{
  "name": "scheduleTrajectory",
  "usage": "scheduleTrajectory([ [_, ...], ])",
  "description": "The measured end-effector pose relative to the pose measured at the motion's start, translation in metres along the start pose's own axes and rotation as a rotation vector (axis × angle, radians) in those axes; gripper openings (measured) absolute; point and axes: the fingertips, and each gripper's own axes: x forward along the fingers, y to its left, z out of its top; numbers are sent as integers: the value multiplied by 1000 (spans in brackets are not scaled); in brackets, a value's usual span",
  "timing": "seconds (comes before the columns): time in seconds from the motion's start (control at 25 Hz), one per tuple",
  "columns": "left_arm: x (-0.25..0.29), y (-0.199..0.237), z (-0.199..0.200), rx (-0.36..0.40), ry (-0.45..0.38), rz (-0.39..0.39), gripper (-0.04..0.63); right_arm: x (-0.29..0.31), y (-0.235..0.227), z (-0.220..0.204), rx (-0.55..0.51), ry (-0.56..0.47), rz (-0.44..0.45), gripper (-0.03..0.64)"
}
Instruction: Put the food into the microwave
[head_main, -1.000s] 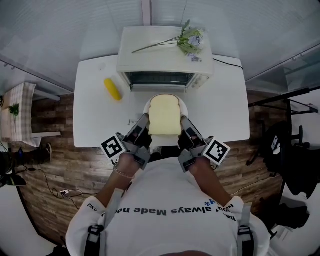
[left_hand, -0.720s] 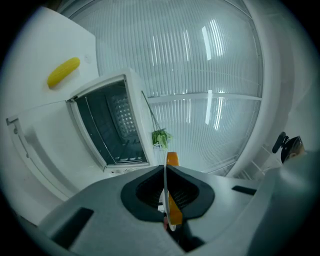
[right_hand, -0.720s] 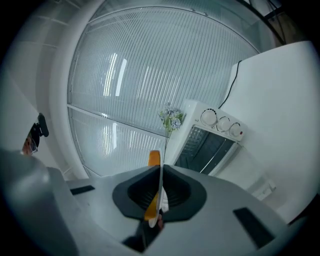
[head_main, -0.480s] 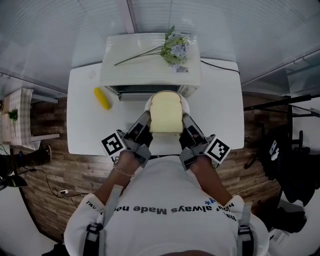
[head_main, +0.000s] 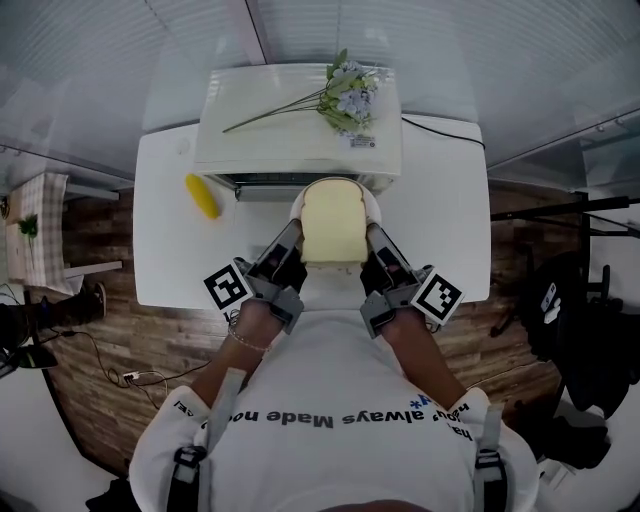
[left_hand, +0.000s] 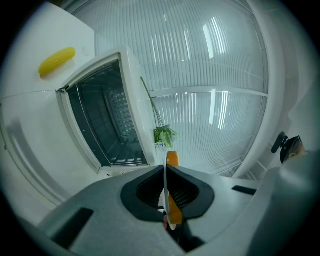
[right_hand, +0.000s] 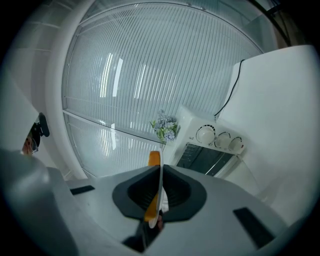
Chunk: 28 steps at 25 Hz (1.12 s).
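A slice of bread (head_main: 332, 226) lies on a white plate (head_main: 297, 207) held in the air just in front of the white microwave (head_main: 300, 125). The microwave's dark opening (head_main: 270, 182) faces me. My left gripper (head_main: 291, 244) is shut on the plate's left rim and my right gripper (head_main: 374, 243) on its right rim. In the left gripper view (left_hand: 166, 168) the plate rim (left_hand: 165, 192) runs edge-on between the closed jaws, with the open cavity (left_hand: 107, 122) ahead. The right gripper view (right_hand: 160, 168) shows the same thin rim (right_hand: 159, 185) pinched, and the microwave's knobs (right_hand: 214, 137) beyond.
A yellow corn cob (head_main: 202, 196) lies on the white table (head_main: 170, 260) left of the microwave. A spray of artificial flowers (head_main: 335, 95) rests on the microwave's top. A black cable (head_main: 445, 130) runs off behind on the right. Wooden floor surrounds the table.
Both grippers have carried the plate with the bread forward, closer to the microwave's opening. Their grip on the rim is unchanged.
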Motion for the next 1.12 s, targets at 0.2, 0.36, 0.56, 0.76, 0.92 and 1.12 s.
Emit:
scheduleTrajectory([
  [0.2,1,-9,0,15,12,3,18,-3,7,3,11,-19,5,23],
  [0.36,1,-9,9,29,26,-6,18,4,10,0,11,-30,7,23],
  [0.56,-1,-8,11,21,33,-12,18,4,10,-4,8,-37,-2,23],
  [0.76,-5,8,10,9,40,5,18,6,-2,-11,16,-21,-25,23],
  [0.92,-13,27,14,-5,50,22,18,12,-15,-24,20,-6,-50,23],
  [1.12,-17,54,12,-23,61,52,18,14,-39,-36,32,13,-84,23],
])
